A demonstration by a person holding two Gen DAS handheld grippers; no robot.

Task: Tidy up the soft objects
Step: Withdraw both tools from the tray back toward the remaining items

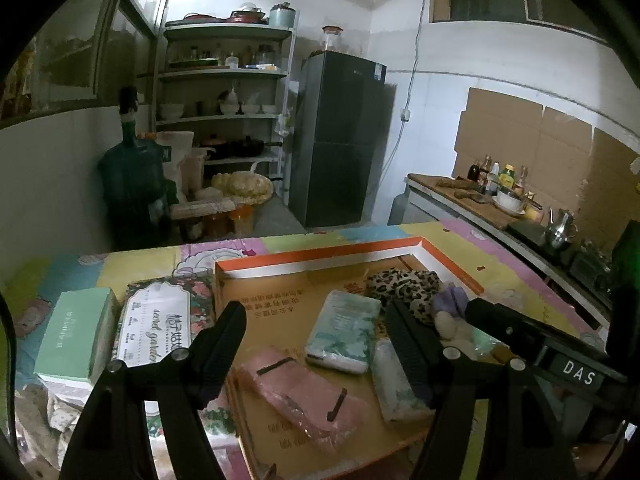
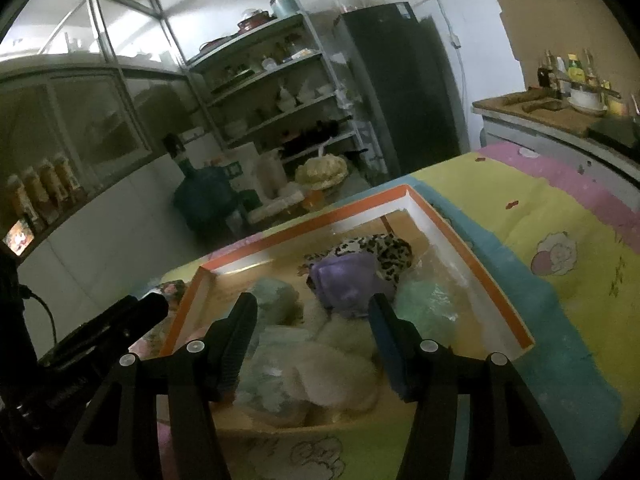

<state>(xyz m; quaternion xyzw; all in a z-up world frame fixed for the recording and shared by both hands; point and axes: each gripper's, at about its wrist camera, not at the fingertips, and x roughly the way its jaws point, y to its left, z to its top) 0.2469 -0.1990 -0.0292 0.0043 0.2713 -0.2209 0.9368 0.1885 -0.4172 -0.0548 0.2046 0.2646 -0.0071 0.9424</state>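
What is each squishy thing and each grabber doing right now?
Left gripper: jaws open, empty.
Right gripper: jaws open, empty.
Orange-rimmed cardboard tray: holding several soft things.
Pink plastic-wrapped pack: flat in tray.
Leopard-print cloth: bunched in tray.
Mint green box: outside tray.

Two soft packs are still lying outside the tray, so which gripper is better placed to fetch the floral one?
Left, probably. The floral pack lies just outside the tray beside the open left gripper. The right gripper, also open, hovers over the tray's contents.
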